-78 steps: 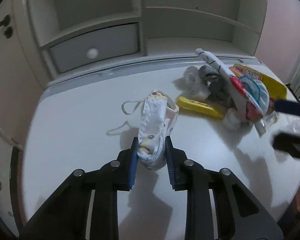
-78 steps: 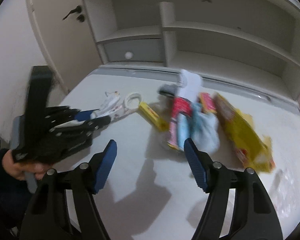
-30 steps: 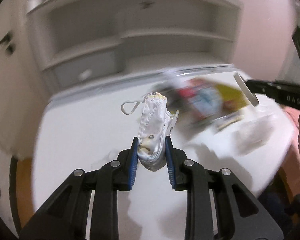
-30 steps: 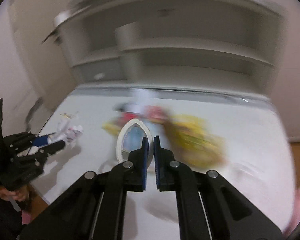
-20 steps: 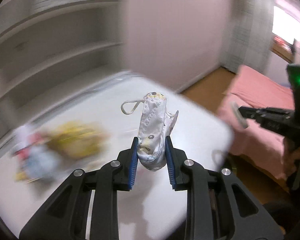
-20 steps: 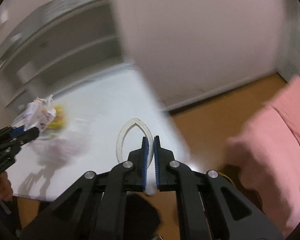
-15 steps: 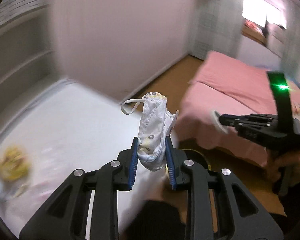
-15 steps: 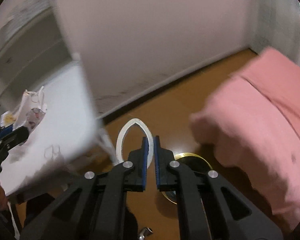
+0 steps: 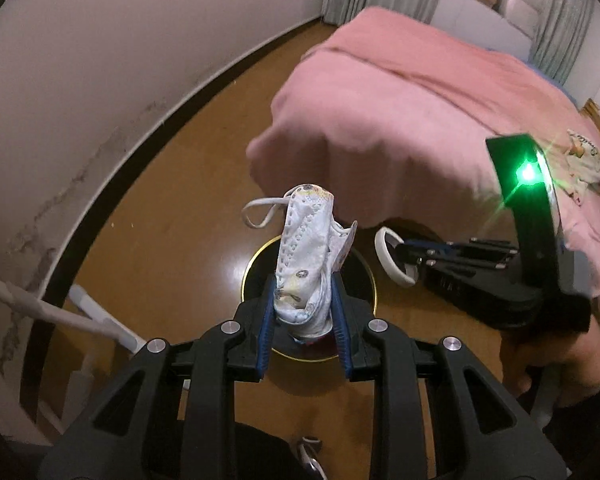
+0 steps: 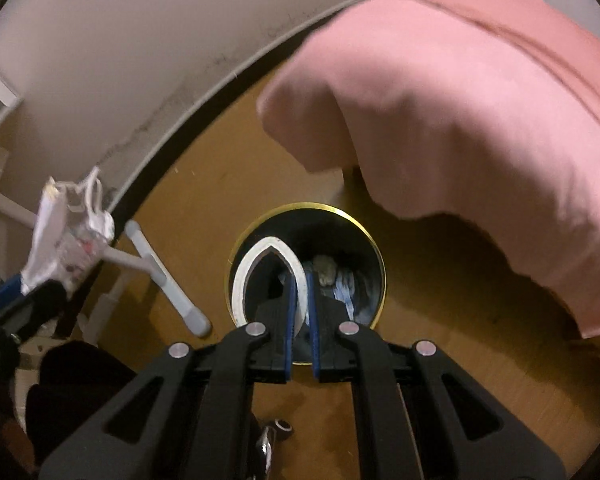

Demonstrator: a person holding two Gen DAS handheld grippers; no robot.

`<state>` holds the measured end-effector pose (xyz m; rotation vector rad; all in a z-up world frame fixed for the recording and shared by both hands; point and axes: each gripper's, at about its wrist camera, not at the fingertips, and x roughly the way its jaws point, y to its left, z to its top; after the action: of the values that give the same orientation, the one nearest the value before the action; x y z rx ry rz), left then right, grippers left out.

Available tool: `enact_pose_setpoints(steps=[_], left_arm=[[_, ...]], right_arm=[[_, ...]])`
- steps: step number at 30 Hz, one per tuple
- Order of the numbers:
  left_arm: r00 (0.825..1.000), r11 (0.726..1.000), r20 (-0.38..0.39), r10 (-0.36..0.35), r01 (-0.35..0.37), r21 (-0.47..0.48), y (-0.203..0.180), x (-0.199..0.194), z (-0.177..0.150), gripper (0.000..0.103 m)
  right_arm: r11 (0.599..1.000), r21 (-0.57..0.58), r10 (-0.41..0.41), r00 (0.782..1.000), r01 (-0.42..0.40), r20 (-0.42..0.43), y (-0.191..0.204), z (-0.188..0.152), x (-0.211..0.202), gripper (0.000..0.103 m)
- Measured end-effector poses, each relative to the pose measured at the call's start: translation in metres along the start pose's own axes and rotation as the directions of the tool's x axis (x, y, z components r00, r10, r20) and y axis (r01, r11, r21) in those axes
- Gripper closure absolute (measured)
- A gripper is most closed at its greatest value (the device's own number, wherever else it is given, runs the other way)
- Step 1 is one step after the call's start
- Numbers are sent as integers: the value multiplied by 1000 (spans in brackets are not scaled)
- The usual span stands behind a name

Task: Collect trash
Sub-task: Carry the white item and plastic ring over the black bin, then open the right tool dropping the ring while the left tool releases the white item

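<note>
A: Two grippers, both loaded. What does the left gripper (image 9: 303,312) carry?

B: Its blue pads pinch a crumpled white face mask (image 9: 306,256) low down; the mask stands upright above the fingers with an ear loop curling off to the left. Directly beneath it lies the round black trash bin (image 9: 367,280) with a gold rim.

A: And the right gripper (image 10: 301,312)?

B: Fingers nearly together, gripping the edge of a white ring (image 10: 256,264) squeezed into a teardrop. In the right wrist view the ring hangs over the left half of the bin (image 10: 374,252) mouth, inside the gold rim. Crumpled bluish and grey scraps show at the bottom of the bin.

A: How tight is the space around the bin?

B: On the far right side the pink bedspread (image 10: 480,100) droops close to the rim, its lower hem hanging just past the bin's edge. To the left, white furniture legs (image 10: 164,272) slant across the brown wooden floor (image 10: 440,320), near the rim but apart from it. A dark skirting board (image 9: 140,140) curves along the wall (image 9: 100,40) further back. Bare floor separates wall and bin.

A: Do the grippers touch?

B: No. From the left wrist view the right gripper (image 9: 400,252) sits just right of the mask, with a gap between them.
</note>
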<state>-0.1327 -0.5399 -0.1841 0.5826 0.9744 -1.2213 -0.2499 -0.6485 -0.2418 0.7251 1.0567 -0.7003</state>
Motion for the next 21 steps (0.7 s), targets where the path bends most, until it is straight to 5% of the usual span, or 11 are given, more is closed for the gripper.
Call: enact_pose_setpoints(steps=[5, 16, 17, 20, 21], left_arm=[[999, 1000, -35, -2, 2, -5, 2, 26, 3, 78], [997, 1000, -82, -6, 4, -23, 0, 47, -5, 78], [996, 1000, -85, -5, 3, -22, 0, 48, -6, 78], [996, 1000, -90, -2, 0, -20, 0, 50, -6, 78], [996, 1000, -94, -1, -1, -22, 1, 52, -6, 78]], right_arm=[[1000, 20, -5, 998, 7, -68, -12, -7, 37, 96], [996, 72, 50, 995, -44, -85, -22, -1, 47, 94], [996, 75, 53, 995, -47, -86, -22, 0, 48, 89], [995, 85, 63, 996, -58, -56, -25, 0, 41, 43], [994, 83, 67, 997, -63, -42, -24, 0, 39, 42]])
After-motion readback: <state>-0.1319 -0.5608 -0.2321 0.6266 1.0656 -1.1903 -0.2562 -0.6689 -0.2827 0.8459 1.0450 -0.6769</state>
